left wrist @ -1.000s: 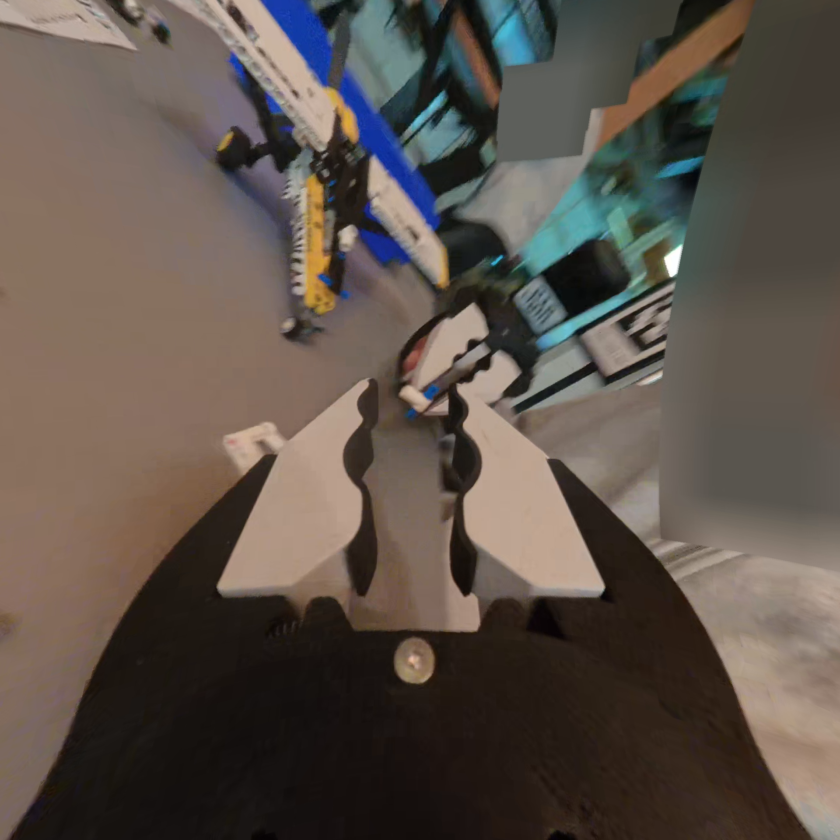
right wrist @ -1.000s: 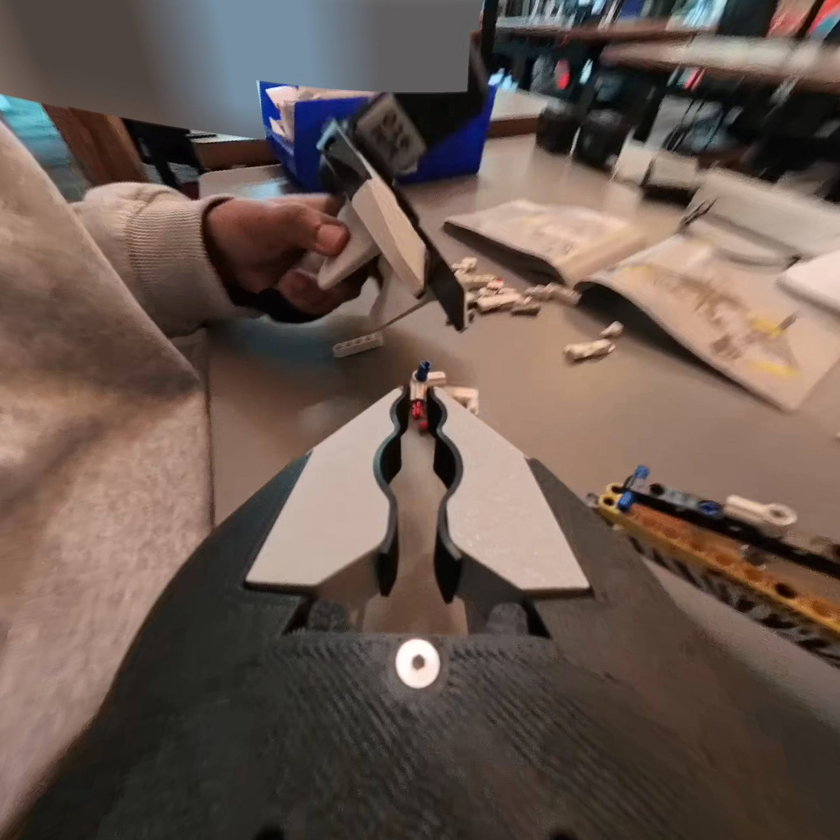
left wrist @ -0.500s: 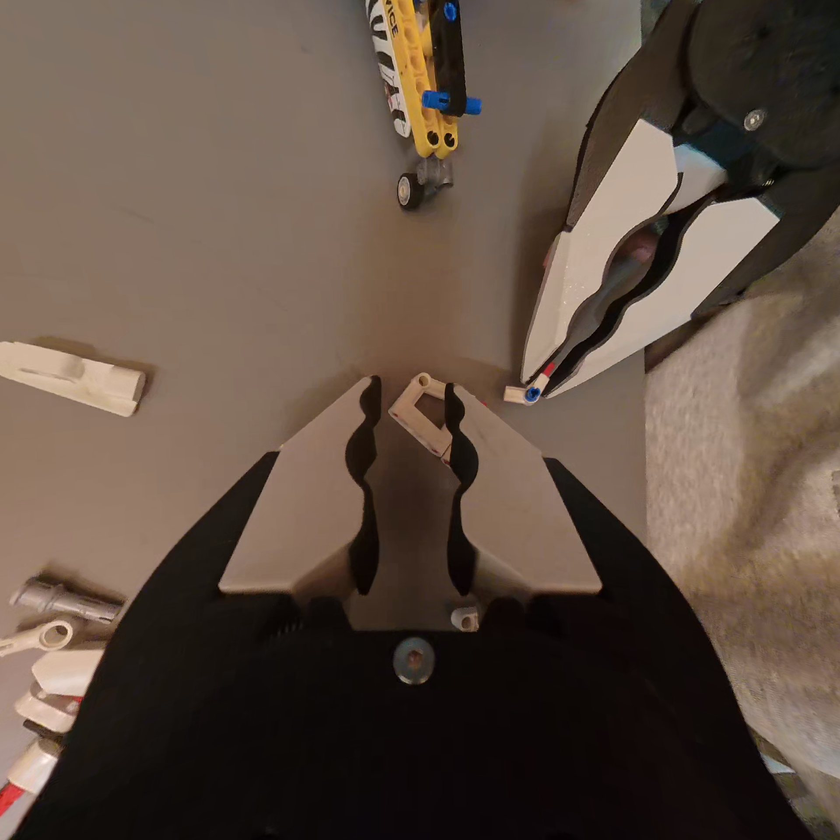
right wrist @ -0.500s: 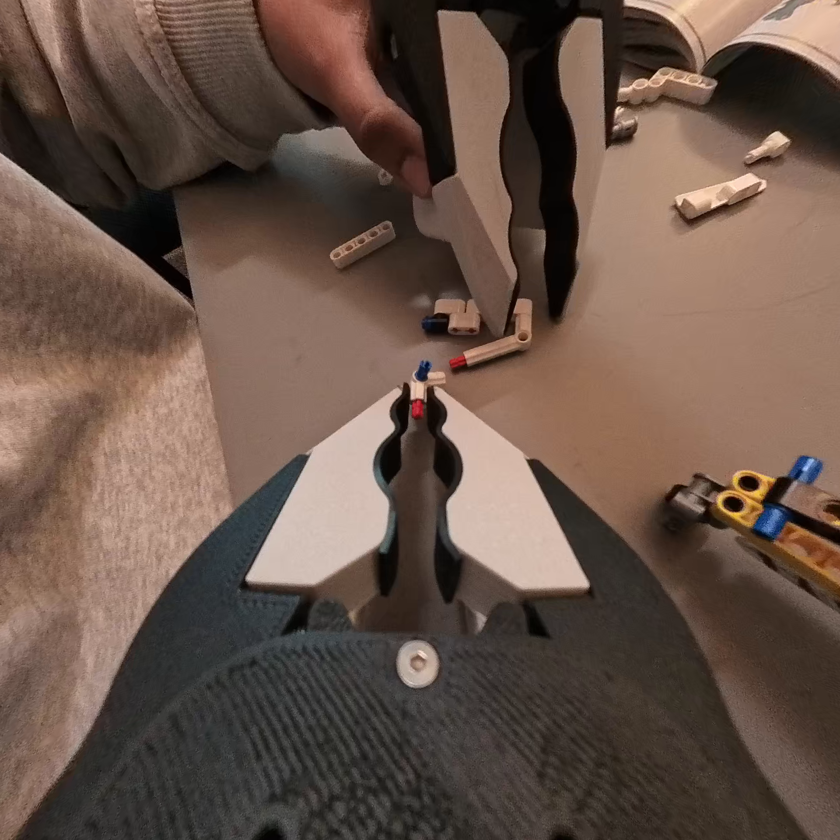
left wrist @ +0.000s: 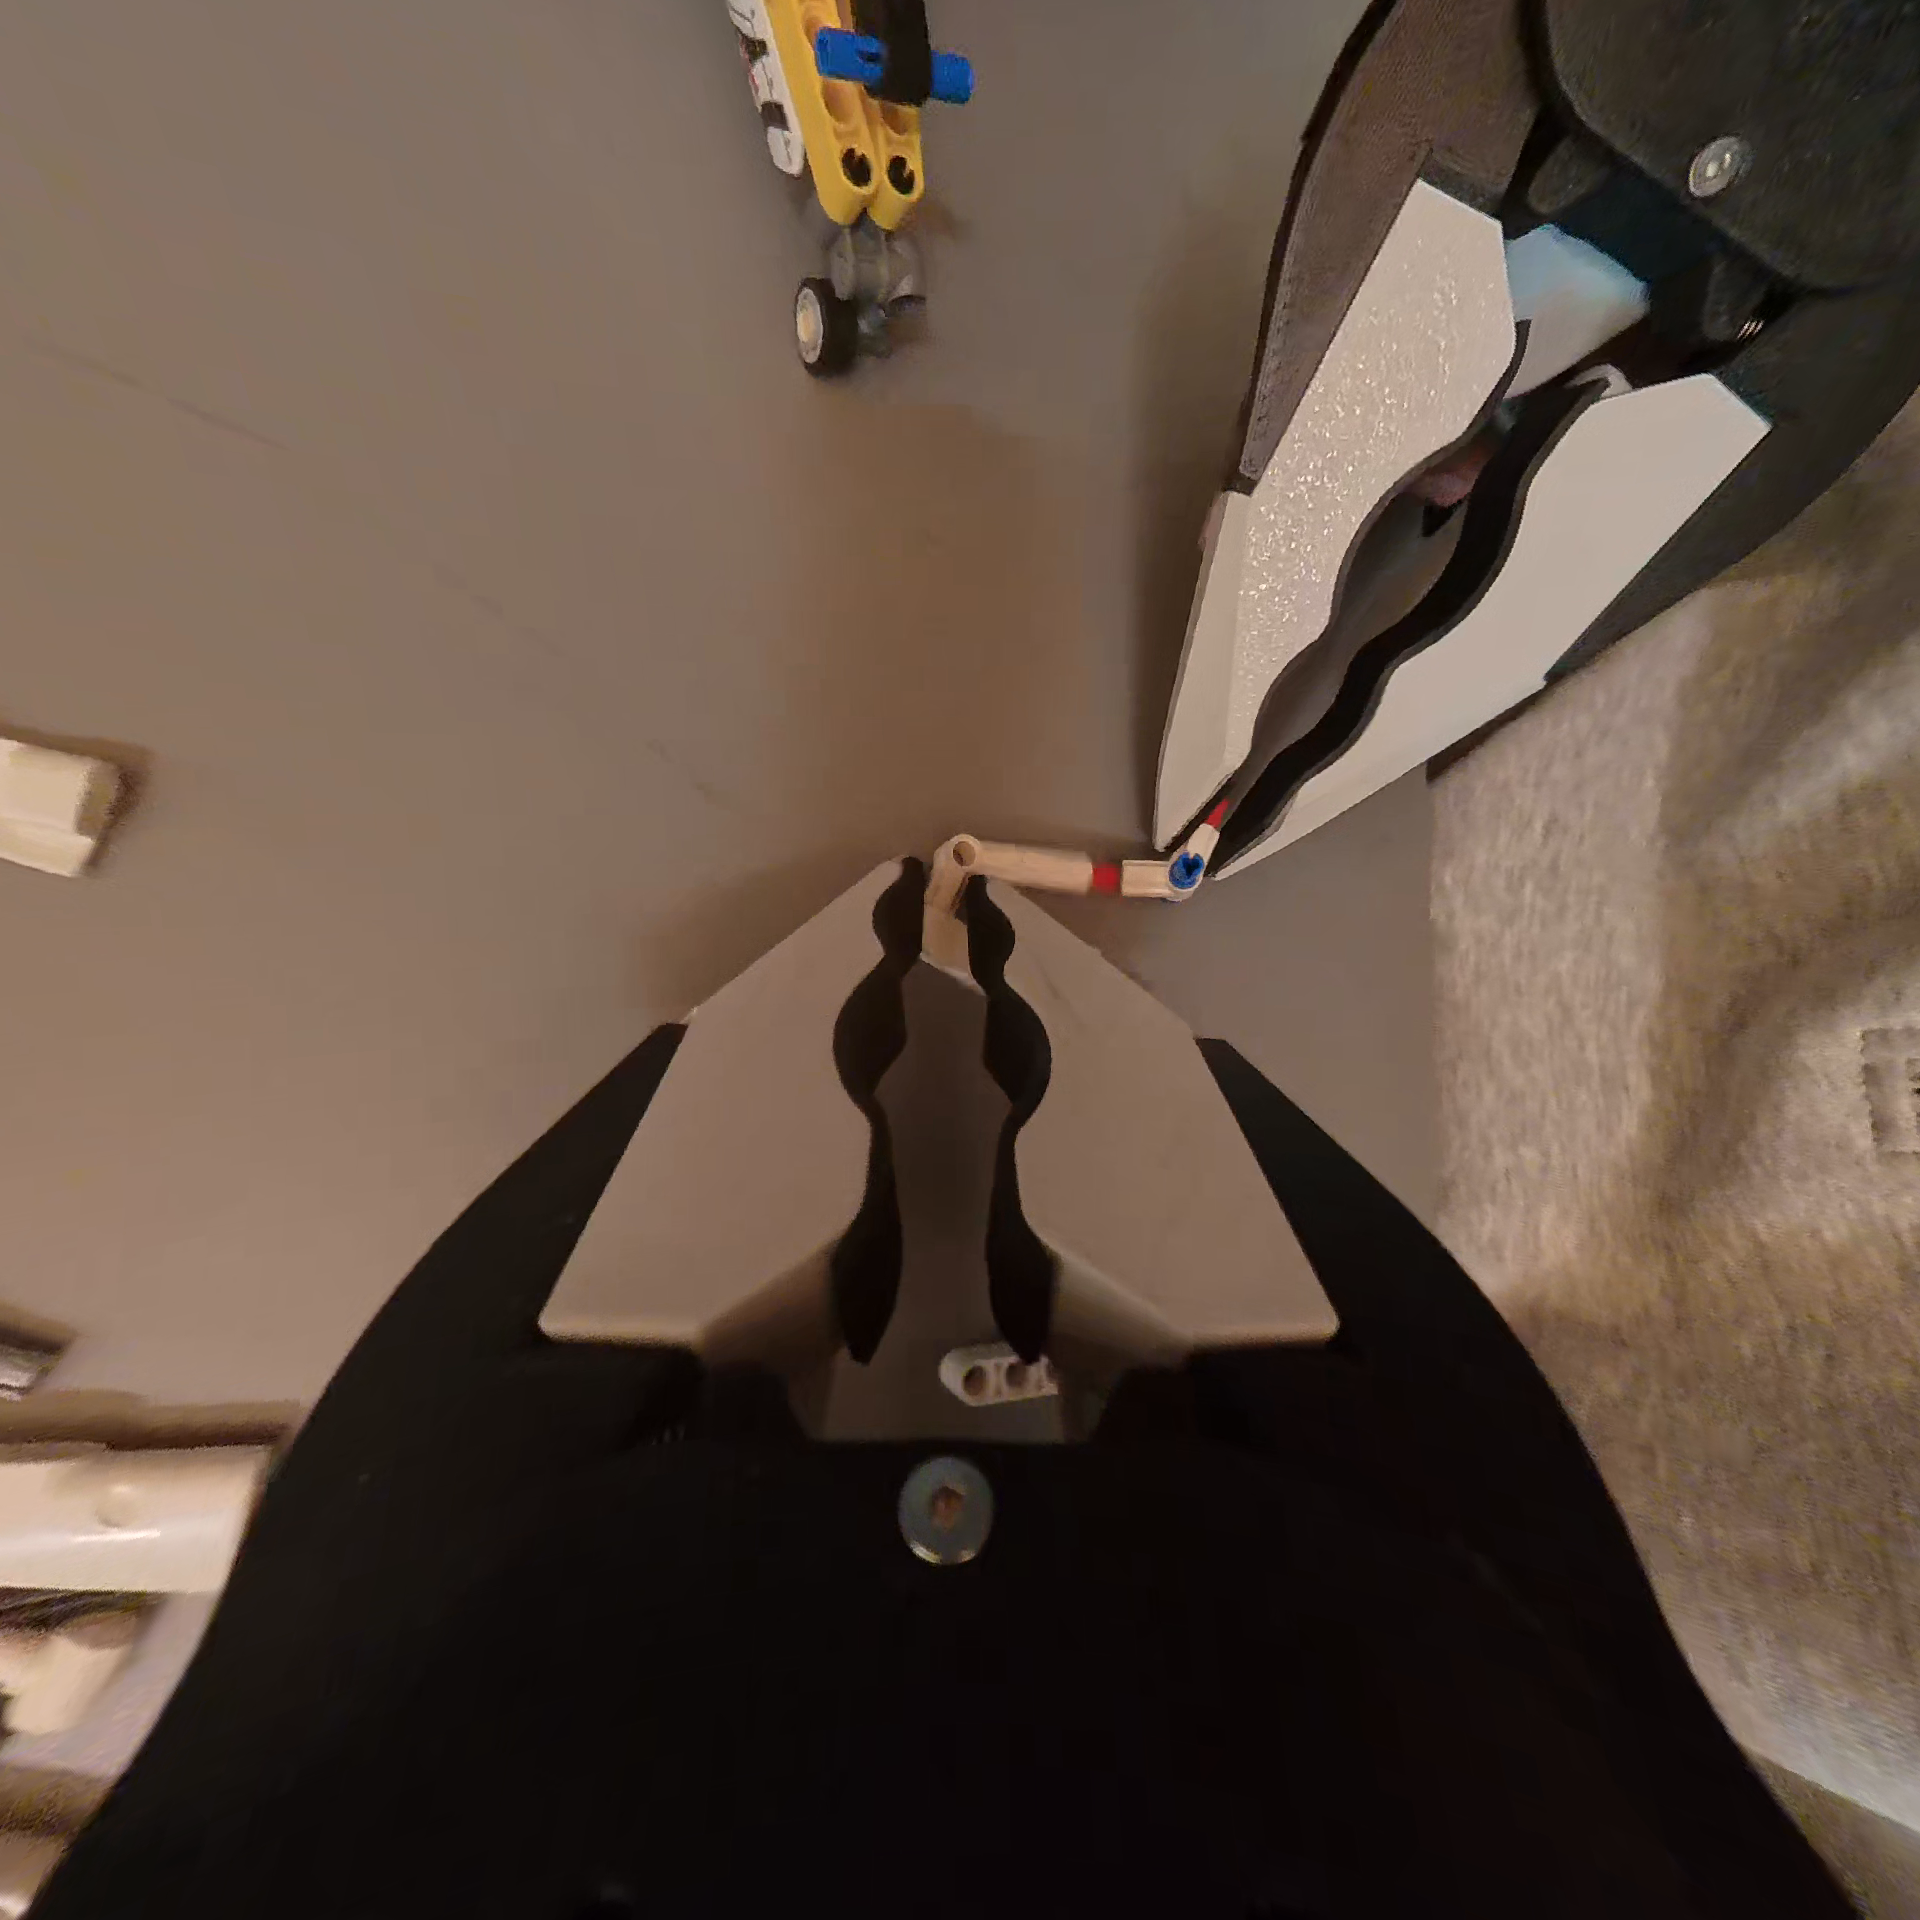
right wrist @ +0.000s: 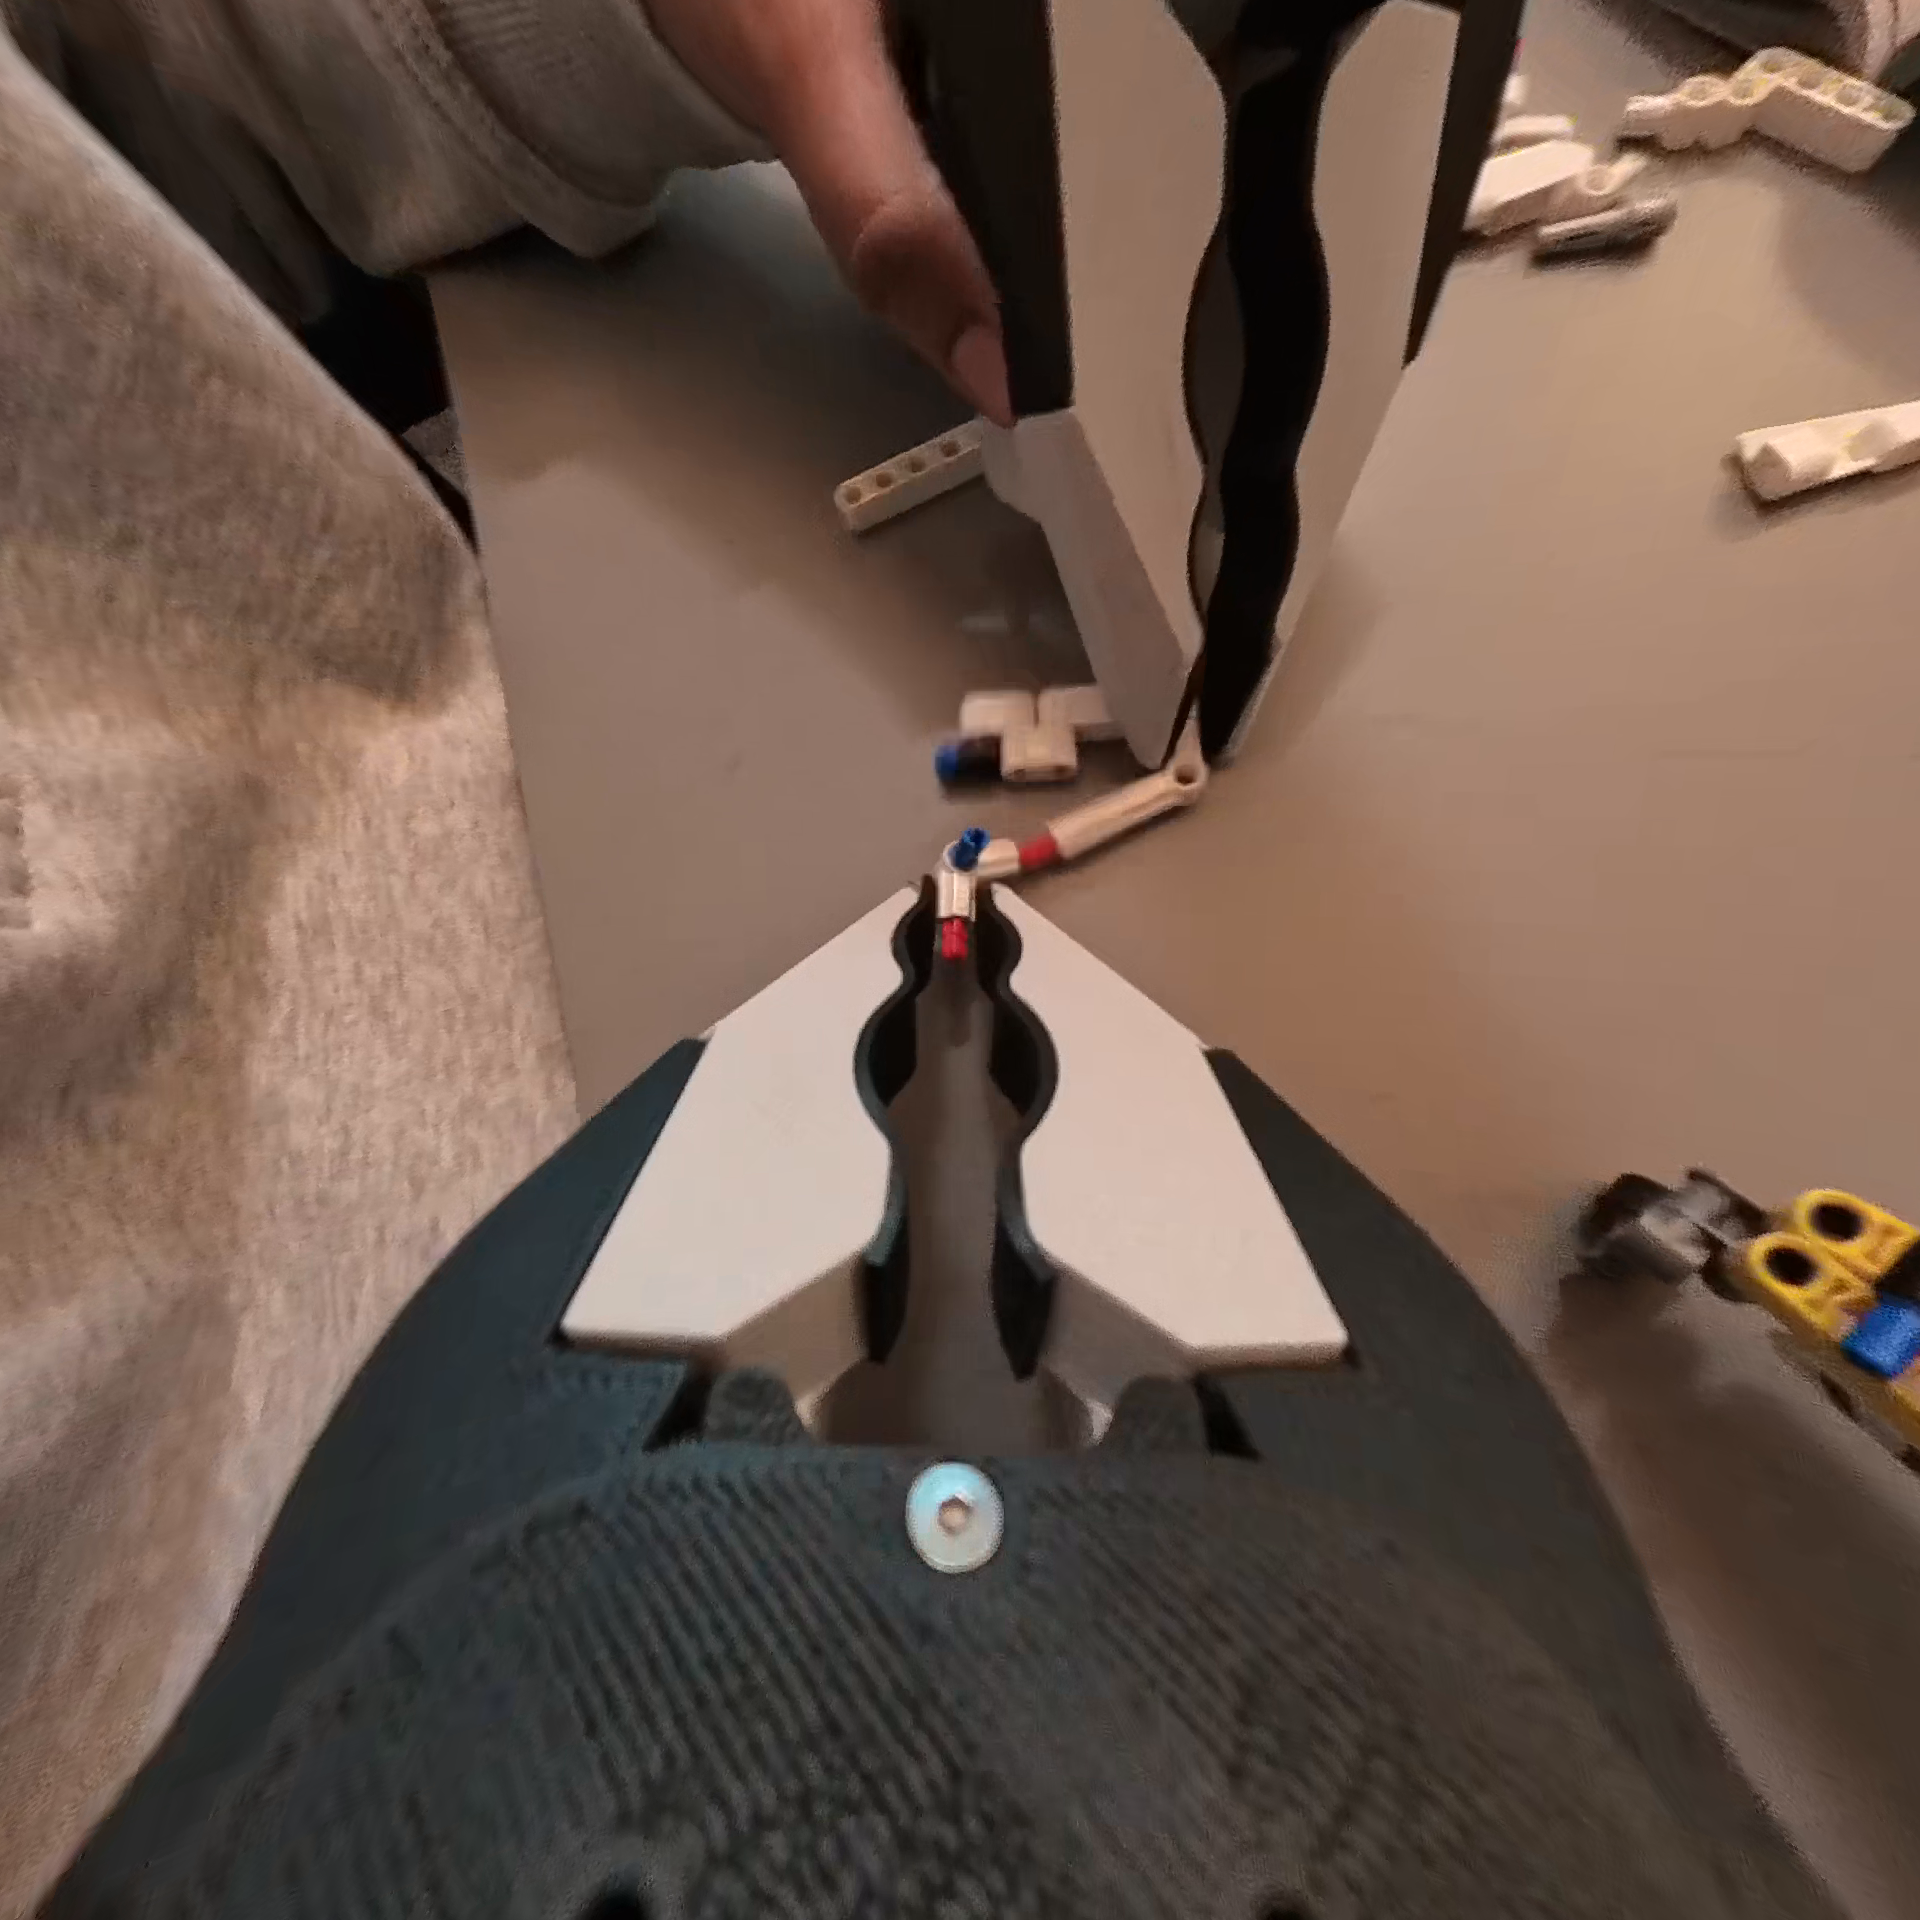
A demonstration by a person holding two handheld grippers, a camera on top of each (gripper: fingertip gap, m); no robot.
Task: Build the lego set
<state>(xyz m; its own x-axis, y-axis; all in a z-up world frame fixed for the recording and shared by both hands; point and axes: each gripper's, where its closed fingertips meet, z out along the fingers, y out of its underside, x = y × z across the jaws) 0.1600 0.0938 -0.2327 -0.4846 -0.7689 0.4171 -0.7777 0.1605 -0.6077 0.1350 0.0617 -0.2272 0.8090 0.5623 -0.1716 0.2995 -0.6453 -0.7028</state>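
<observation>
My left gripper [left wrist: 940, 888] is shut on the elbow end of a white angled connector [left wrist: 1023, 868] low over the grey table [left wrist: 416, 520]. The connector's arm runs right to a red axle stub [left wrist: 1104, 880]. My right gripper [right wrist: 956, 909] is shut on a small white connector [right wrist: 961, 883] with a red axle and a blue pin [right wrist: 968, 844]. That small piece meets the red stub [right wrist: 1034, 854]. In the left wrist view, the right gripper [left wrist: 1210, 847] comes in from the upper right. In the right wrist view, the left gripper [right wrist: 1195, 743] stands almost upright on the angled connector [right wrist: 1127, 808].
A yellow and black model [left wrist: 862, 104] with a small wheel [left wrist: 826, 322] lies farther out; it also shows in the right wrist view [right wrist: 1818, 1257]. Loose white parts: connectors [right wrist: 1023, 738], a holed beam [right wrist: 914, 488], a panel [right wrist: 1829, 452]. A grey sleeve [right wrist: 208, 727] fills the left. Some 4 cm of space lies between my two pairs of fingers.
My left gripper came down onto the table and closed on the white angled connector. My right gripper moved its small piece up against the connector's red end.
</observation>
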